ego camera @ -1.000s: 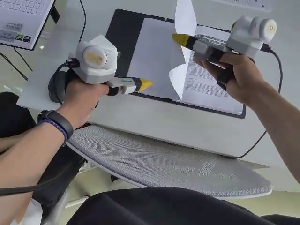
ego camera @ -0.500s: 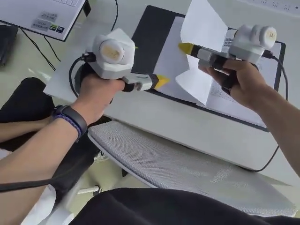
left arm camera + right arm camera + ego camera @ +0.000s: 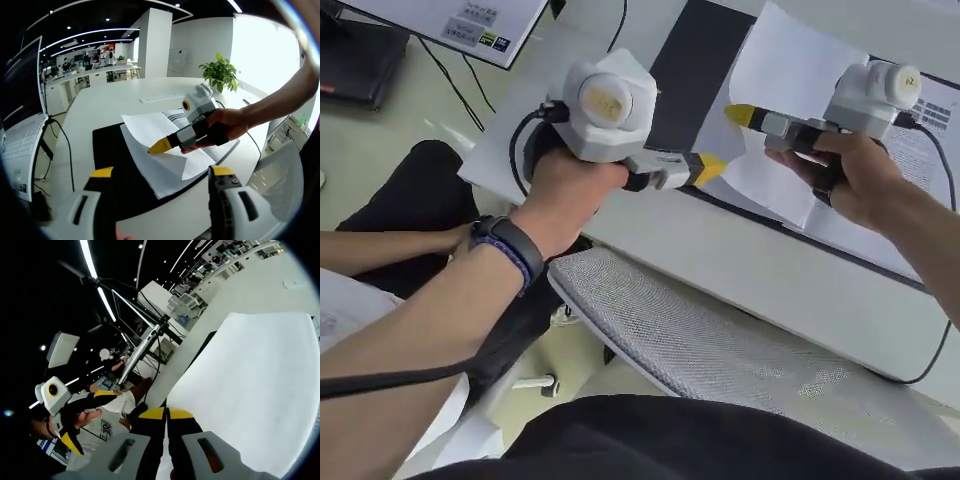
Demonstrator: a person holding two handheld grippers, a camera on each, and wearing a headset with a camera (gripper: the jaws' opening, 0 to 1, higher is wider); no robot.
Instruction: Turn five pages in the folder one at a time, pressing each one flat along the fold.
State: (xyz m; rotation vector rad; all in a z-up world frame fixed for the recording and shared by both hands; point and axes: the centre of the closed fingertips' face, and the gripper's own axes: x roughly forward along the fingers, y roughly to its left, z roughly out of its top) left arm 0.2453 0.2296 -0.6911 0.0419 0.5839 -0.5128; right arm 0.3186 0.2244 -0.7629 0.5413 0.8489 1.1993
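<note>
Since a second ago the lifted white paper sheet [image 3: 790,70] has swung further across the fold, toward the left half of the open black folder [image 3: 695,60]. The right gripper [image 3: 740,115] carries it, its yellow-tipped jaws closed tight on the sheet's free edge. The left gripper [image 3: 708,168] hovers over the table's near edge, just beside the folder's near side, jaws spread wide with nothing between them. The folder lies open along that near edge, with a printed text page [image 3: 930,150] uncovered on its right half.

The sheet looks feather-light and limp, and it bows where it hangs. I'd guess it creases or tears easily and could slip from smooth jaws. The outer edge, away from the fold, seems the right place to hold it.

The smooth white table [image 3: 760,270] is hard enough to press against, though the folder might slide on it. A silver laptop [image 3: 450,15] sits at the far left. Beyond is an open-plan office with a potted green plant [image 3: 220,75].
</note>
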